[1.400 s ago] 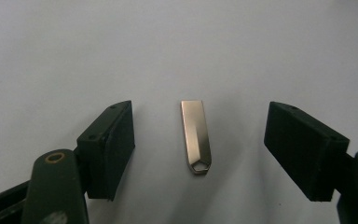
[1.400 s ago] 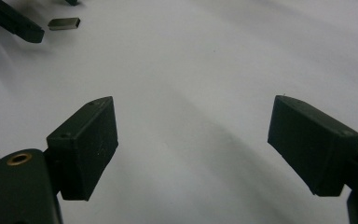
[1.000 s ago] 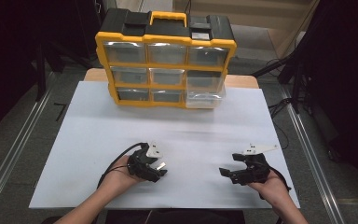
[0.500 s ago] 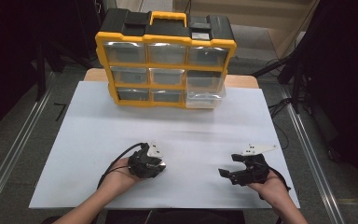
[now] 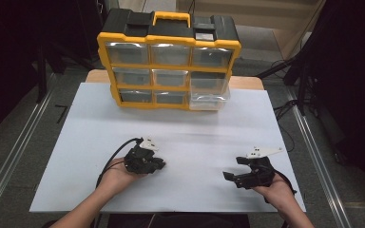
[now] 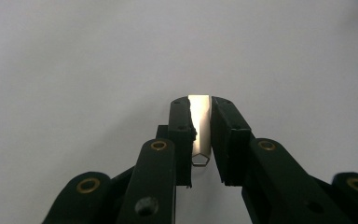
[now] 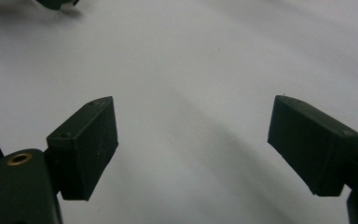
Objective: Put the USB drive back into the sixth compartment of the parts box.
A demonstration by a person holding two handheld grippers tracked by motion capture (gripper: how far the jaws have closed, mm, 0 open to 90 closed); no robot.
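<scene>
My left gripper (image 5: 159, 164) rests low on the white sheet (image 5: 185, 128) at the near left. Its jaws have just been closing and now pinch a small shiny metal part (image 6: 200, 126), seen in the left gripper view between the pads of the left gripper (image 6: 200, 100). My right gripper (image 5: 232, 167) sits at the near right, open, with nothing between its fingers. In the right gripper view the right gripper (image 7: 191, 140) has bare white sheet (image 7: 191, 70) under it, and a bit of the left gripper (image 7: 56, 3) shows at the top left.
A yellow and black parts organizer (image 5: 168, 61) with clear drawers stands upright at the far edge of the sheet. Its bottom right drawer (image 5: 209, 97) is pulled out a little. Dark floor and metal rails flank the table.
The left gripper's jaws have closed onto the small shiny part that lay at their tips. The right gripper has stayed where it was.
</scene>
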